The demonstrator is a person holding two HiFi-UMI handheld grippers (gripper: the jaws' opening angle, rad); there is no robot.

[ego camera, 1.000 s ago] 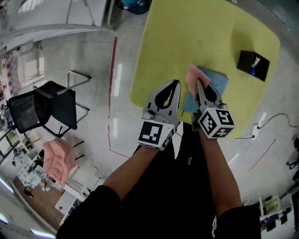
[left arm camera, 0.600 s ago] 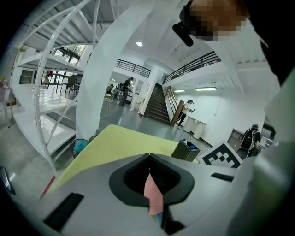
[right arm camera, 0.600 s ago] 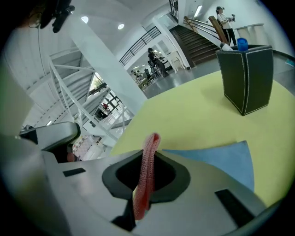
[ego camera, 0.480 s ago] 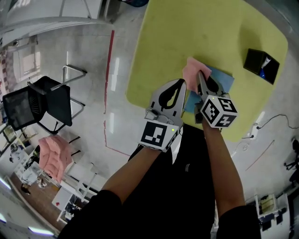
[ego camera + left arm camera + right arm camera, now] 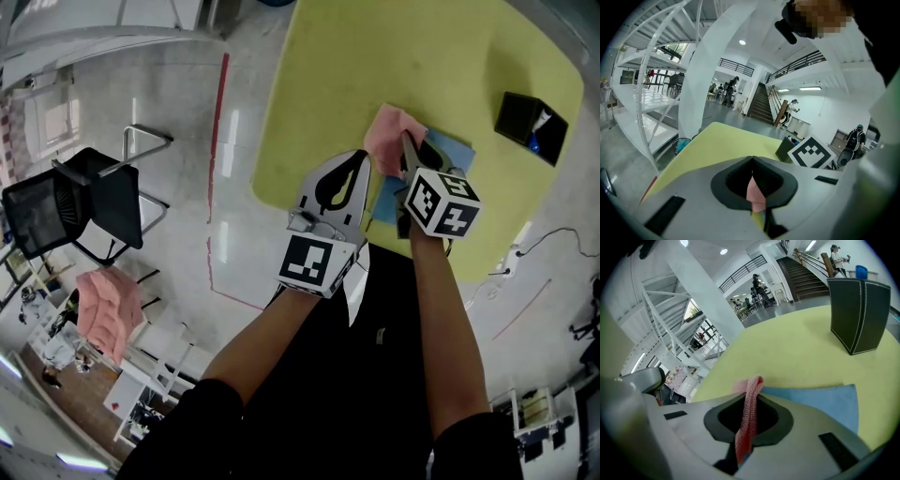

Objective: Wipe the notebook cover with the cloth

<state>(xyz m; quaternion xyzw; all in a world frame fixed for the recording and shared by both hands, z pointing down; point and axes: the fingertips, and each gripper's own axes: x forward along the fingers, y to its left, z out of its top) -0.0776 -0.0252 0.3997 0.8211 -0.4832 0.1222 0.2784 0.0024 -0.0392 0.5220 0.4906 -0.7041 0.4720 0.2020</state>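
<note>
Pink cloth [image 5: 386,136]: pinched in the right gripper and bunched at the far left corner of the notebook, with a little spilling onto the table beyond.
Right gripper [image 5: 405,141]: clamped tight on the cloth. Its own view shows the knit fabric running straight through the closed jaws.
Left gripper [image 5: 363,155]: tips pressed together on nothing, riding just beside the cloth above the table's near edge. The pink showing in its gap looks like the cloth lying beyond.
Blue notebook [image 5: 453,150]: flat on the yellow-green table [image 5: 375,56] close to the person's side, largely hidden under the right gripper in the head view. A black holder [image 5: 530,114] stands well apart.
Just changed: over the last second the cloth has slid away from the person toward that far corner, and both grippers travelled with it.
What that means: this looks like one outward stroke reaching its end, so wiping is under way but not finished.
Next call: probably a drag back across the bare blue, keeping the cloth pressed down so it doesn't just skim.
</note>
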